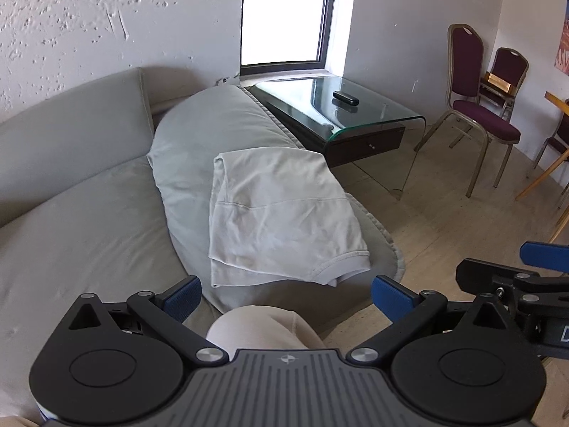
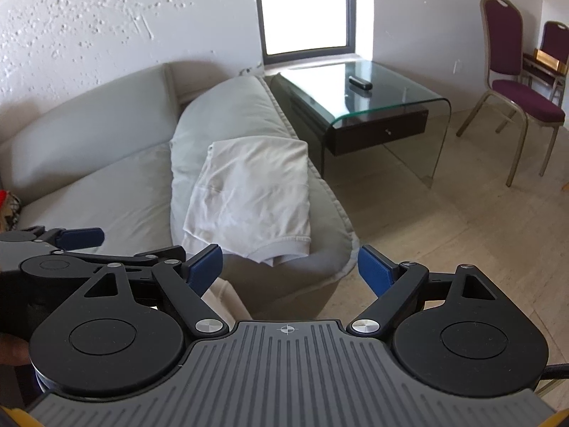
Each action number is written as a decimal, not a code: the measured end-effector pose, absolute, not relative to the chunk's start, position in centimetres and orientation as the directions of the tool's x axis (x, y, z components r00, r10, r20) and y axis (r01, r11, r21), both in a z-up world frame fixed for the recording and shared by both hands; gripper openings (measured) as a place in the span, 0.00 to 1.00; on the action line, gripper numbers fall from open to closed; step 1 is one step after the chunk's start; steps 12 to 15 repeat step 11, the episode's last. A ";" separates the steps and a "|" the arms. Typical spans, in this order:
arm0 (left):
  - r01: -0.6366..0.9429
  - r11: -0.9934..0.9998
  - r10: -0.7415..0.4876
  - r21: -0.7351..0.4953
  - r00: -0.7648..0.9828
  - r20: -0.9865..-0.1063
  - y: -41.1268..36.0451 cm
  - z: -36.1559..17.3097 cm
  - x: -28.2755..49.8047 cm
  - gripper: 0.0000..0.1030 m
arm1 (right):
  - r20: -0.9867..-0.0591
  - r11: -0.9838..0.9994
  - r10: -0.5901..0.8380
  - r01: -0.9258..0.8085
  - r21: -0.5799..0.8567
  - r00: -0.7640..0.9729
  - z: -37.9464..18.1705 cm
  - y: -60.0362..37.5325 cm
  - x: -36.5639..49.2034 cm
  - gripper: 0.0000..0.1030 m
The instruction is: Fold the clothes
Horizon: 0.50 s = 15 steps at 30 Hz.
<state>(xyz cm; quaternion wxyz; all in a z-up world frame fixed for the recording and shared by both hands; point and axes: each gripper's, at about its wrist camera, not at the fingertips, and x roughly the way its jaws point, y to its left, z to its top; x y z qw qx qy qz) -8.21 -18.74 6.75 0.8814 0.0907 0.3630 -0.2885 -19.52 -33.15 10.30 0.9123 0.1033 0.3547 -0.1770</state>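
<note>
**Folded shirt ahead of both grippers, nothing in hand**

A pale garment point(image 1: 284, 213), already folded into a rough rectangle, lies on a grey cushion point(image 1: 199, 149) that rests along the front of the sofa point(image 1: 71, 163). Its long axis runs away from the cameras, toward the window; the near short end, where a ribbed hem or collar band curls under, faces the fingers.

The left gripper point(image 1: 284, 293) hangs just short of that near end, its blue pads spread wide with nothing between them. The right gripper point(image 2: 290, 267) is likewise spread wide and empty, and sits close beside the left one, whose tip shows at the left edge of the right wrist view.

The garment lies straight ahead of both tools. In the left view its near edge spans almost the whole gap between the pads; in the right view it sits toward the left pad, so the left gripper seems marginally better centred, though fisheye distortion makes this uncertain.

The fold looks largely done. A further fold would probably mean taking the two near corners and carrying them away along the long axis
</note>
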 end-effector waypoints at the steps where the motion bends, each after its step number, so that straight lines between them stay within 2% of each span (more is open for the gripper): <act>1: 0.573 0.818 -0.442 -0.051 0.569 -0.694 -18.7 6.7 -8.1 0.99 | -0.685 0.917 -0.249 0.395 0.061 0.685 10.3 -33.1 -19.4 0.85; 15: 0.556 0.828 -0.441 -0.073 0.564 -0.698 -18.1 6.3 -7.3 0.99 | -0.694 0.919 -0.253 0.392 0.047 0.675 9.7 -32.4 -18.6 0.85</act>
